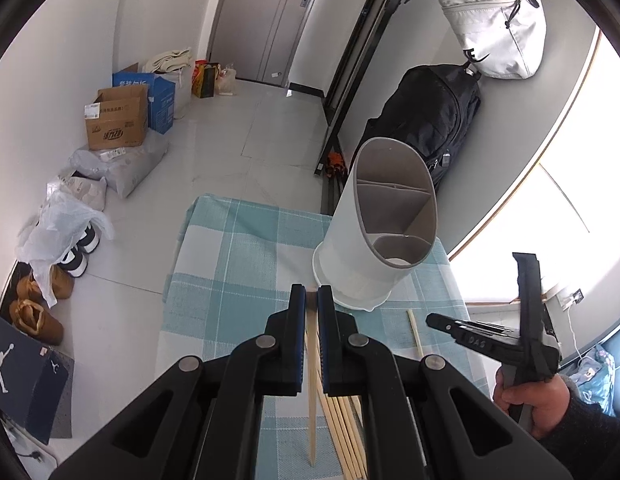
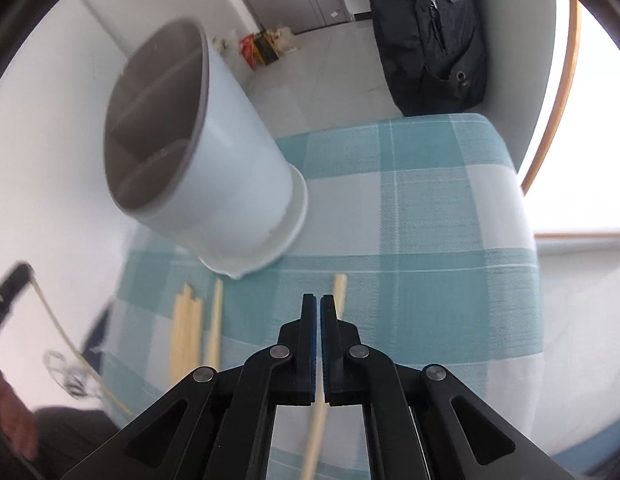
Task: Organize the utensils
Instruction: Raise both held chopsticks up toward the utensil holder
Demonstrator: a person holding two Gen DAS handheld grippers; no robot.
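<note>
A white utensil holder (image 1: pixel 374 224) with a grey divided inside stands on the blue-checked tablecloth (image 1: pixel 237 248); it also shows in the right wrist view (image 2: pixel 213 160). My left gripper (image 1: pixel 311 300) is shut on a wooden chopstick (image 1: pixel 312 400), held above a pile of several chopsticks (image 1: pixel 346 432). My right gripper (image 2: pixel 320 304) is shut, and a single chopstick (image 2: pixel 340 292) lies on the cloth right beneath it; whether the jaws pinch it I cannot tell. The pile of chopsticks (image 2: pixel 189 328) lies to its left. The right gripper shows at the right of the left wrist view (image 1: pixel 526 320).
A black backpack (image 1: pixel 426 120) and a white bag (image 1: pixel 498 28) hang on the wall behind the table. Cardboard boxes (image 1: pixel 117 120), plastic bags and shoes (image 1: pixel 41 304) sit on the floor at left. The table's far edge drops to the tiled floor.
</note>
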